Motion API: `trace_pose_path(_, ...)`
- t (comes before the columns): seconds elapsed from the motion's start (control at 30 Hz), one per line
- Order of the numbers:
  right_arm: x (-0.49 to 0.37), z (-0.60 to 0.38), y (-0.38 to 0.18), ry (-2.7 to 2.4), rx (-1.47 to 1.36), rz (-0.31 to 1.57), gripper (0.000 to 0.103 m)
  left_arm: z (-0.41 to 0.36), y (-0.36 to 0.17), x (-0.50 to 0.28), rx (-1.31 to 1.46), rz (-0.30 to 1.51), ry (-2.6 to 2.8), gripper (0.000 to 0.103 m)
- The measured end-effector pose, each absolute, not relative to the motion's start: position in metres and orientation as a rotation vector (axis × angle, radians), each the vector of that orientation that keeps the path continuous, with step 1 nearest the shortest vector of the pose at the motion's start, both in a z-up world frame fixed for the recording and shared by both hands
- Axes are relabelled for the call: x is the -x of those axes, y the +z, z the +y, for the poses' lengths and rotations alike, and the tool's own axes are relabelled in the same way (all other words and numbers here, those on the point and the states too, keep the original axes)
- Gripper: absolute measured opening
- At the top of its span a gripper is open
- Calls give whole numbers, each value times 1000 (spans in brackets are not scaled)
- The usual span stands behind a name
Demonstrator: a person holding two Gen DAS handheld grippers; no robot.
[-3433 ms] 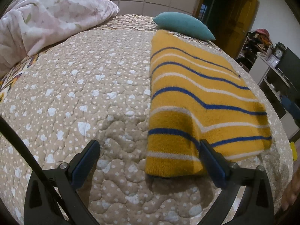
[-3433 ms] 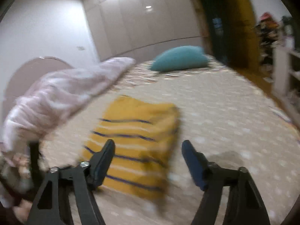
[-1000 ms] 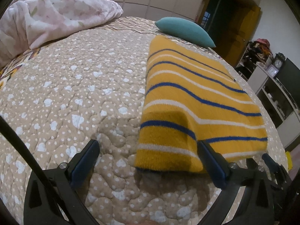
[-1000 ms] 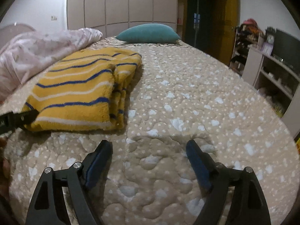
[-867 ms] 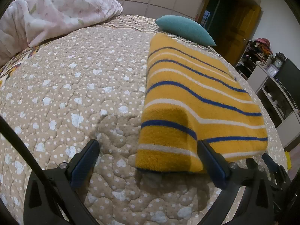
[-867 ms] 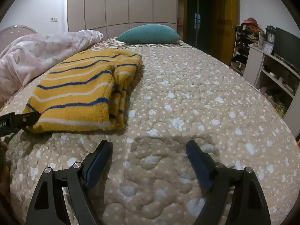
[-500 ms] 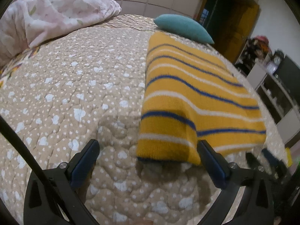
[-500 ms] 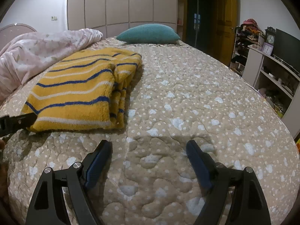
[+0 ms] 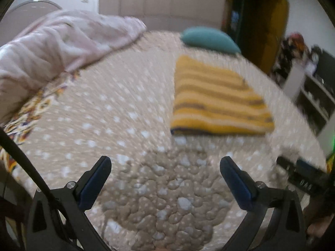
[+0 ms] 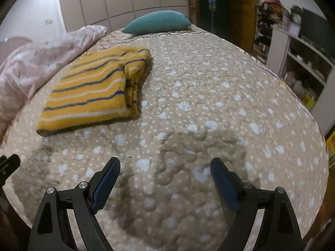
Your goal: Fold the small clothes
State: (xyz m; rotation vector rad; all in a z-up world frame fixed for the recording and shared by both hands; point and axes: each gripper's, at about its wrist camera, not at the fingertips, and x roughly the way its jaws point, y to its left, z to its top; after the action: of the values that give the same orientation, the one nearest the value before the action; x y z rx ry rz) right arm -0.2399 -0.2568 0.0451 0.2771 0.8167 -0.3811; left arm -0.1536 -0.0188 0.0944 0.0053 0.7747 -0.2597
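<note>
A yellow sweater with blue and white stripes (image 9: pixel 215 102) lies folded flat on the beige dotted quilt (image 9: pixel 117 113). It also shows in the right wrist view (image 10: pixel 96 90), ahead and to the left. My left gripper (image 9: pixel 165 177) is open and empty, held above the quilt well short of the sweater. My right gripper (image 10: pixel 165 177) is open and empty over bare quilt (image 10: pixel 219 108), to the right of the sweater. The left wrist view is blurred by motion.
A pink floral duvet (image 9: pixel 52 48) is bunched at the left of the bed. A teal pillow (image 10: pixel 157 22) lies at the far end. White shelves (image 10: pixel 303 62) and a dark doorway (image 10: pixel 219 4) stand to the right.
Both grippers have pulled back and up from the sweater, which now lies farther off on the quilt. The left view moved fast and is blurred.
</note>
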Motion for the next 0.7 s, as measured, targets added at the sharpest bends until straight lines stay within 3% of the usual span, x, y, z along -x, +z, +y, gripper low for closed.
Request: trace_pose_path(0.7,279,-203,93,-409,-85,707,91,-40,120,217,-84,717,-283,103)
